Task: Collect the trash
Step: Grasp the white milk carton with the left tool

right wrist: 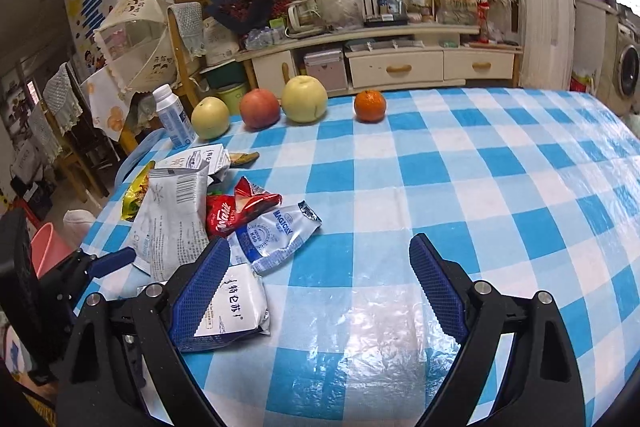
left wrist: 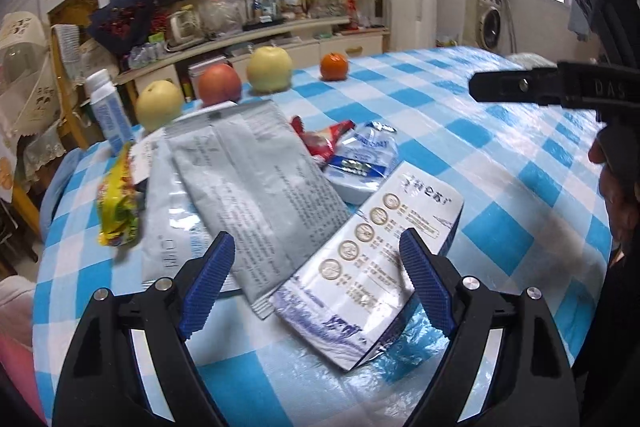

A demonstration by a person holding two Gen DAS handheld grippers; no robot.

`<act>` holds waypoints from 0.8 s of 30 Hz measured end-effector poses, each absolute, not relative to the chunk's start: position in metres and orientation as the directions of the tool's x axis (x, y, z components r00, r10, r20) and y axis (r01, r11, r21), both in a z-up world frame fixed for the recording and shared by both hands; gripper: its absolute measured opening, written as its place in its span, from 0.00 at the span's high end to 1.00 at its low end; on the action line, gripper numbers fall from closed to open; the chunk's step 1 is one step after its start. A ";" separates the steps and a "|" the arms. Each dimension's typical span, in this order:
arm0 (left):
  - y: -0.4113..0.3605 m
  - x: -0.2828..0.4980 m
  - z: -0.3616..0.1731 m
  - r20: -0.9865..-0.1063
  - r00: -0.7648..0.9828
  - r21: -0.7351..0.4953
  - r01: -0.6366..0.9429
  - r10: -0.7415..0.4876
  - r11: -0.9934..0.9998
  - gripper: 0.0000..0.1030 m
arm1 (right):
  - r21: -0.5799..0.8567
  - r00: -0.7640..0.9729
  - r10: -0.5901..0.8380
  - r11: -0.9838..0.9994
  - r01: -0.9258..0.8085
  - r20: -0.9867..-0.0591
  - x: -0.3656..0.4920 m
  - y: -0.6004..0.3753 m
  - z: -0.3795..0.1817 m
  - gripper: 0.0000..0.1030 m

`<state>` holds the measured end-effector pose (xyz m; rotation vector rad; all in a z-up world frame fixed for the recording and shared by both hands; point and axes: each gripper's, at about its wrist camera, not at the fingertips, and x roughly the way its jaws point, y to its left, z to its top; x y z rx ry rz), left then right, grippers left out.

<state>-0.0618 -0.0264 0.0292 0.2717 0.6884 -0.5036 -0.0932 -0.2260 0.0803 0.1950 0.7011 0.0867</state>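
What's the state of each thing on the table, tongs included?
Left tongs: open, empty, over the wrappers.
Right tongs: open, empty, over bare cloth.
Milk carton: flattened, lying flat.
Grey pouch: flat, overlapping the carton.
Red wrapper: torn open, crumpled.
Blue-white pouch: torn open, crumpled.
Yellow wrapper: crumpled.
Bottle: upright, capped.
Orange: whole, apart from the other fruit.

Left gripper (left wrist: 316, 263): jaws stood wide, nothing held, above the wrappers.
Grey pouch (left wrist: 256, 183): lay flat, overlapping the white carton (left wrist: 384, 259).
Yellow wrapper (left wrist: 118, 199): near table's edge.
Fruit: orange (left wrist: 334, 66) apart from the others.
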 end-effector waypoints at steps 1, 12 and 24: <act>-0.032 -0.061 0.027 -0.677 0.646 0.079 0.541 -0.353 0.838 0.17 | 0.209 0.756 0.150 0.978 -0.018 -0.637 -0.092 -0.226 0.079 0.12; -0.073 -0.083 0.005 -0.770 0.513 0.126 0.705 -0.380 0.698 0.17 | 0.182 0.706 0.165 0.982 -0.051 -0.689 -0.071 -0.216 0.068 0.12; -0.085 -0.069 0.010 -0.744 0.555 0.096 0.640 -0.372 0.762 0.29 | 0.345 0.555 0.293 0.939 -0.011 -0.779 -0.029 -0.220 0.033 0.12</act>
